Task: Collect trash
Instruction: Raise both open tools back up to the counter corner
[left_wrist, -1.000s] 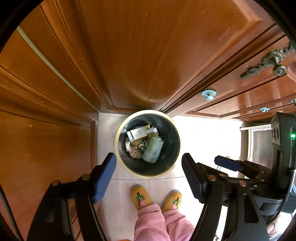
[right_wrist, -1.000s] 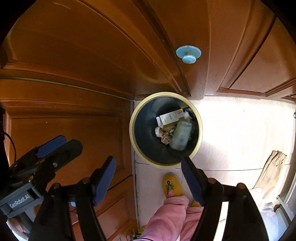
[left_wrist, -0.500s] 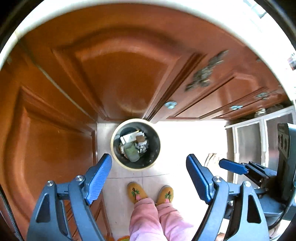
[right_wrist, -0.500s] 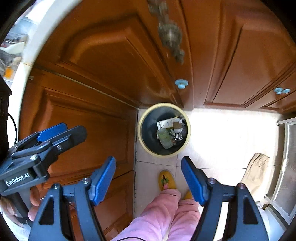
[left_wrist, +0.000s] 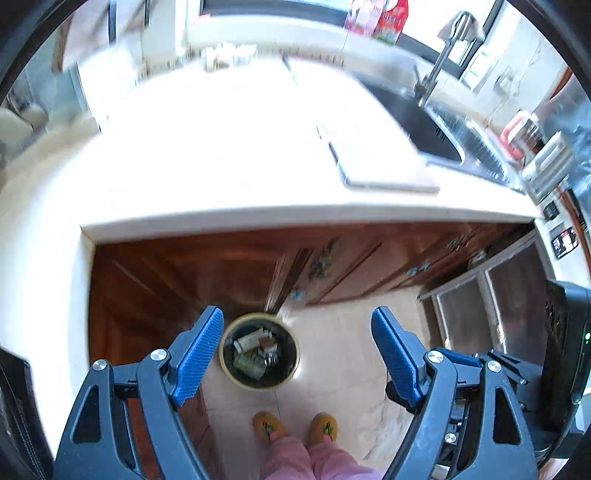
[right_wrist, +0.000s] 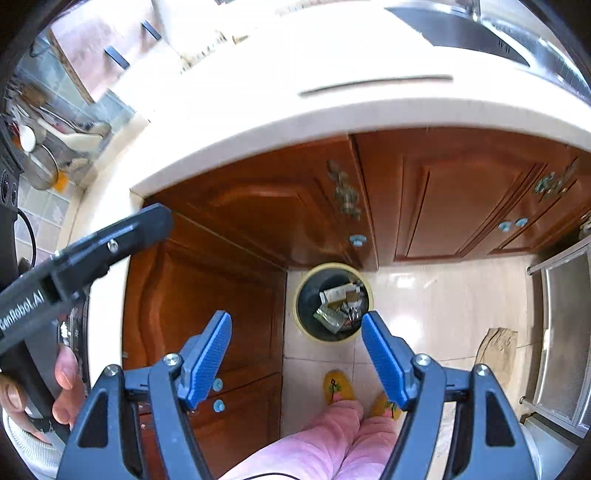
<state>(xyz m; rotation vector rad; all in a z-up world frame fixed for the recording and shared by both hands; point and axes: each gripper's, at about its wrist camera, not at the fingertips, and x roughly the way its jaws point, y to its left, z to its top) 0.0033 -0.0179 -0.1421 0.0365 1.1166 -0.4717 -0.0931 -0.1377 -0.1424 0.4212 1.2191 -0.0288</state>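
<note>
A round dark trash bin (left_wrist: 259, 350) with a yellow rim stands on the floor by the wooden cabinets, far below both grippers; it also shows in the right wrist view (right_wrist: 332, 301). It holds several pieces of trash: cartons and wrappers (left_wrist: 255, 350). My left gripper (left_wrist: 297, 350) is open and empty, high above the floor. My right gripper (right_wrist: 296, 354) is open and empty too. The left gripper's body (right_wrist: 85, 251) shows at the left of the right wrist view, held by a hand.
A white countertop (left_wrist: 221, 147) with a pale cutting board (left_wrist: 376, 162), a sink (left_wrist: 417, 122) and a tap. Brown cabinet doors (right_wrist: 443, 199) below. The person's yellow slippers (left_wrist: 295, 426) stand on the tiled floor. A paper bag (right_wrist: 496, 343) lies at the right.
Both grippers have risen well away from the bin, from just above it to above counter height. The countertop and sink have come into view. Both stay open and empty.
</note>
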